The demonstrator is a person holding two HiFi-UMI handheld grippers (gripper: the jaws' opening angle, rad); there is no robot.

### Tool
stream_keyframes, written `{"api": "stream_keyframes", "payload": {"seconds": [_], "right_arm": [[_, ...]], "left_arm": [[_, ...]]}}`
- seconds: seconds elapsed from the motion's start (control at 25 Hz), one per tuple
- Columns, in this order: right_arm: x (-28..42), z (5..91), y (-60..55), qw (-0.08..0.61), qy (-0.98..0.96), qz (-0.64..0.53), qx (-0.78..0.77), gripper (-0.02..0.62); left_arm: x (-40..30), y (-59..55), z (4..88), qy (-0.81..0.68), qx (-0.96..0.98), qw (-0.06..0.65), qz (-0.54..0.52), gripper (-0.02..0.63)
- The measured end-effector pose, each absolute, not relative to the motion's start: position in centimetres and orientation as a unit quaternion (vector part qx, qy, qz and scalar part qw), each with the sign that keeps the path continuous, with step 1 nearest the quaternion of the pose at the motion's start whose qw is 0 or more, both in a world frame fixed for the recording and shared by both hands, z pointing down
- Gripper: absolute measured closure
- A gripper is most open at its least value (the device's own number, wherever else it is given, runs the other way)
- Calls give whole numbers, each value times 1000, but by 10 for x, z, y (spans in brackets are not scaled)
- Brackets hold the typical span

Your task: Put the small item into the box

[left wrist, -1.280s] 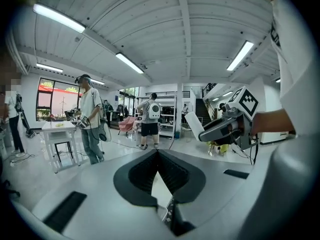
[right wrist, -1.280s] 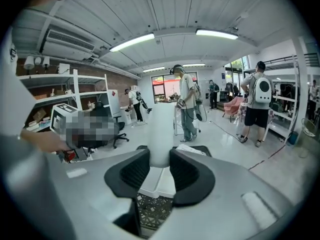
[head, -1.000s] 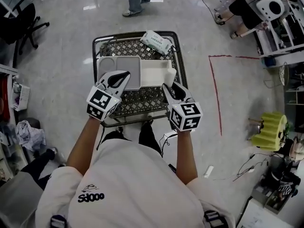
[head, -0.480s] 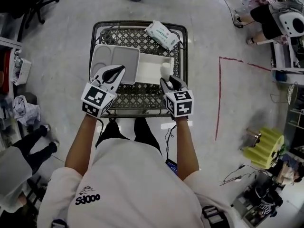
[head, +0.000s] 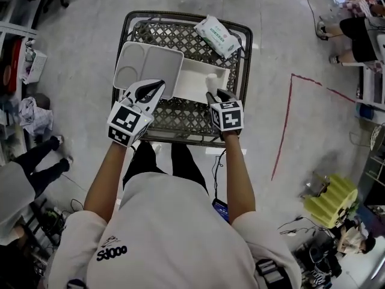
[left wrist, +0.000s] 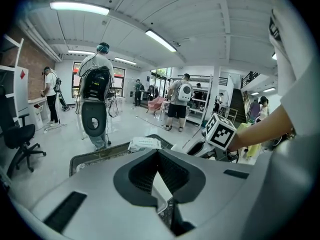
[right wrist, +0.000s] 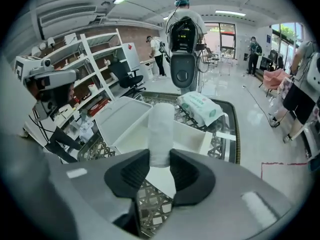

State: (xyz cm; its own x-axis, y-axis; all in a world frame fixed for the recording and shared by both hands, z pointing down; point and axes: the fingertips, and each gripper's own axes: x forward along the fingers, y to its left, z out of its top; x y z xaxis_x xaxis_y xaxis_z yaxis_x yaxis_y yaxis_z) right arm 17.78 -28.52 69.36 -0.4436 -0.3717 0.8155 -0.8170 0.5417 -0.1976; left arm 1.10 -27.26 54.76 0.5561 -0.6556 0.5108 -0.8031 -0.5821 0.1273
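One white roll (right wrist: 161, 129) gripped in right tongs (right wrist: 160, 158) over box (right wrist: 192, 136); left tongs (left wrist: 158, 154) closed, empty.

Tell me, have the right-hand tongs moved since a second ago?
Yes. The right tongs, clamped on the white roll, have gone forward from the cart's near rail to over the white box.

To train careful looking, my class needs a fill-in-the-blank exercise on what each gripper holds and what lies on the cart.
1. The right gripper grips a roll whose colour is ____.
2. The left gripper, its jaws together, holds ____.
3. The pack of wipes lies on the mesh cart, not in the open ____.

Missing words: white; nothing; box.
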Motion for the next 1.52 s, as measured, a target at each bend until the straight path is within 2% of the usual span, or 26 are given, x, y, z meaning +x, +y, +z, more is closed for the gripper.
{"api": "stream_keyframes", "payload": {"seconds": [0.96, 1.52], "right_arm": [[170, 781, -309, 555, -759, 187, 284, 460], [168, 786, -312, 567, -743, 201, 293, 430]], "left_arm": [[22, -247, 591, -416, 850, 229, 226, 601], [1, -236, 595, -430, 841, 249, 215, 601]]}}
